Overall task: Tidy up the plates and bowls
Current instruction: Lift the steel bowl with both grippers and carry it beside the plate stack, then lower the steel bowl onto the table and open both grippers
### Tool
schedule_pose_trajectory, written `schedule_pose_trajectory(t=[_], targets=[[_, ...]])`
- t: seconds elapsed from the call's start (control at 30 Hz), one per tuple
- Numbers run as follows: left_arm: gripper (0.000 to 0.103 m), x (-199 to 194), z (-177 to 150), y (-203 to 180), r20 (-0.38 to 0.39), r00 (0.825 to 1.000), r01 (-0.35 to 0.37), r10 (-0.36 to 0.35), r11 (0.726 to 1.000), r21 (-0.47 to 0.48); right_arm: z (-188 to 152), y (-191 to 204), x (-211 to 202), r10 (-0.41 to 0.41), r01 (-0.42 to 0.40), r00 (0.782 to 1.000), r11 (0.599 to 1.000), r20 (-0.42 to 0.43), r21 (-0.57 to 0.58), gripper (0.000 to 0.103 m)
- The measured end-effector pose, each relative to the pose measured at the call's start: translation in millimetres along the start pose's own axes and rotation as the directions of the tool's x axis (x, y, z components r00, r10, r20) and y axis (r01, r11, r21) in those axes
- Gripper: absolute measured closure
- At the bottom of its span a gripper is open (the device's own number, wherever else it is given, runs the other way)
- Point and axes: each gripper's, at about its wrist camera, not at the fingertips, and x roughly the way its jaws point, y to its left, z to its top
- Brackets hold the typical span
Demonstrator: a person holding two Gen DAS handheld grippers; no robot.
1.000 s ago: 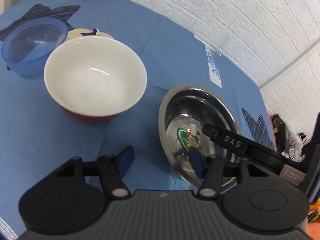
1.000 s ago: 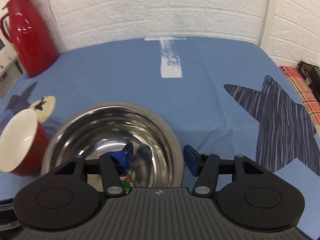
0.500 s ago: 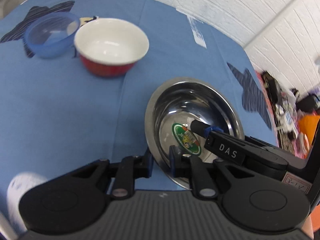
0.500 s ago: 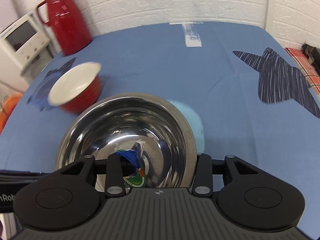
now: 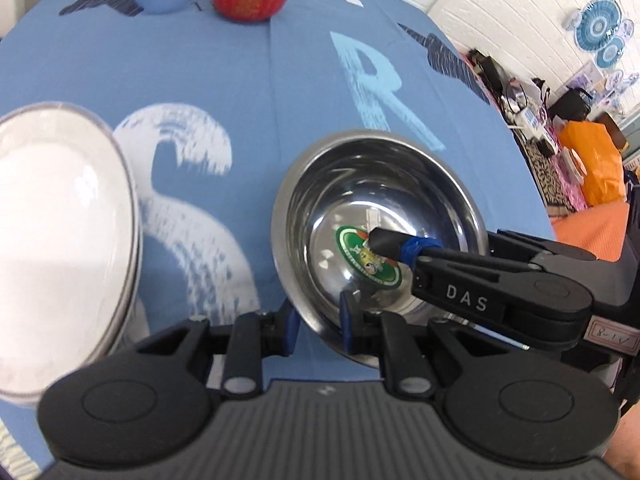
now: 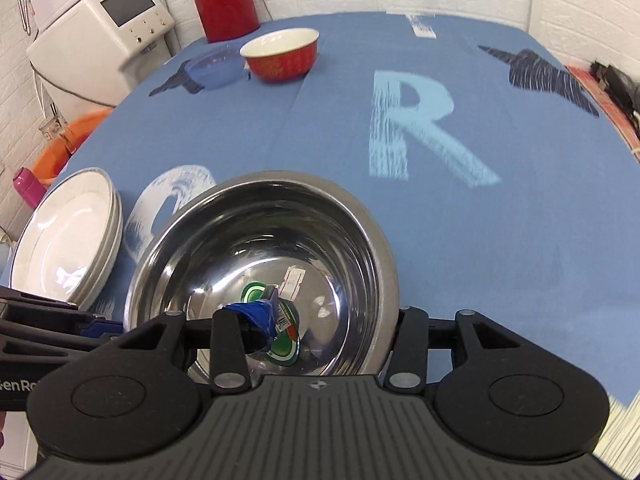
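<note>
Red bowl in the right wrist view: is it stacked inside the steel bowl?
No, the red bowl stands alone at the far end of the tablecloth, well apart from the steel bowl.

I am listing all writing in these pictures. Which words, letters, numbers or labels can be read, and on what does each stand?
"DAS": on the right gripper, on its finger.
"8-1V", handwritten and uncertain: white tag on that gripper.
"GenRo", cut off at the edge: on the left gripper, seen from the right wrist.
"R": tablecloth.
"S": tablecloth, partly covered.
Green sticker in the steel bowl: unreadable.
Appliance brand: too small.
</note>
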Motion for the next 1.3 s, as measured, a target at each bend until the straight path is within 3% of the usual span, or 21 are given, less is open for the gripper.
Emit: schedule_pose_trajectory(t=[0.2,0.5,0.6,0.67,0.73,0.8,0.9,1.13,1.3], targets=[[0.089,0.3,-9.0,2.3,0.001,1.0,0.003,-0.003,1.0,-0.005,-3.7,4.7,-0.4,-0.025,0.025,1.0,1.0,-0.007,-0.014,0.073],[0.089,19.1,5.5,-0.2,-0.019,1.0,0.0,-0.001,0.999,-0.043,7.3,-9.7,14.6,-0.031,0.031,0.999,0.999,-0.029,-0.011,0.072],[0.087,22.3,6.2,-5.2,-0.003,1.0,-0.013,0.013,1.0,-0.006,9.1,-9.2,14.9,-0.031,0.03,0.999,0.999,-0.031,-0.033,0.072],[0.081,24.3,6.5,-5.7,-0.017,1.0,-0.004,0.004,1.0,-0.006,9.0,-10.1,13.6,-0.027,0.027,0.999,0.999,-0.033,-0.027,0.073],[0.06,23.8,7.3,-5.9,-0.025,1.0,-0.006,0.005,1.0,-0.007,10.7,-13.7,10.6,-0.029,0.029,0.999,1.0,-0.029,-0.009,0.074],[0.053,17.8,8.4,-6.0,0.009,1.0,-0.005,0.005,1.0,0.007,12.6,-19.6,4.2,-0.043,0.043,0.999,0.999,-0.003,0.017,0.073],[0.051,5.1,9.6,-5.8,0.028,1.0,0.008,-0.009,1.0,0.011,16.7,-26.8,-5.7,-0.069,0.067,0.997,0.997,0.041,0.046,0.073],[0.049,-39.4,13.1,5.1,0.111,0.994,0.016,-0.02,0.999,0.038,18.5,-33.3,-30.0,-0.051,0.041,0.994,0.994,0.101,0.097,0.073],[0.048,-67.7,32.0,20.5,0.177,0.983,-0.05,0.044,0.998,0.029,24.4,-28.6,-34.3,-0.032,0.021,0.994,0.995,0.101,0.1,0.073]])
